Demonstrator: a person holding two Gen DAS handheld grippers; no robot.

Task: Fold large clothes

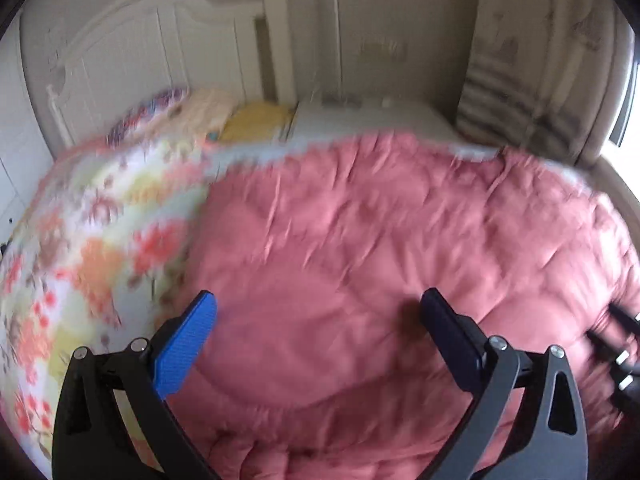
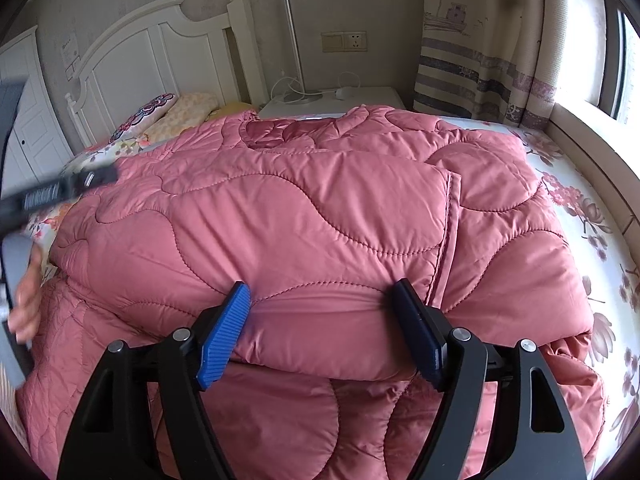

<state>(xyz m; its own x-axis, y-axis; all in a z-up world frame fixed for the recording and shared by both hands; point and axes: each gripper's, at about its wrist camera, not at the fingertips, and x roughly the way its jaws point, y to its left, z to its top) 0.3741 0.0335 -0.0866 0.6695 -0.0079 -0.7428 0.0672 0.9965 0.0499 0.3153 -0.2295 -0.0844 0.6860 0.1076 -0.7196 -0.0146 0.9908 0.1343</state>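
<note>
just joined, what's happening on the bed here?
A person with two handheld grippers is folding a pink quilted coat on a floral-sheeted bed. The right gripper is open, straddling a folded edge of the coat. The left gripper is open over the coat, holding nothing; its view is motion-blurred.

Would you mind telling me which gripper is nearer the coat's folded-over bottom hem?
Right. The right gripper straddles the pink quilted coat at that hem; the left gripper hovers open above its left part.
</note>
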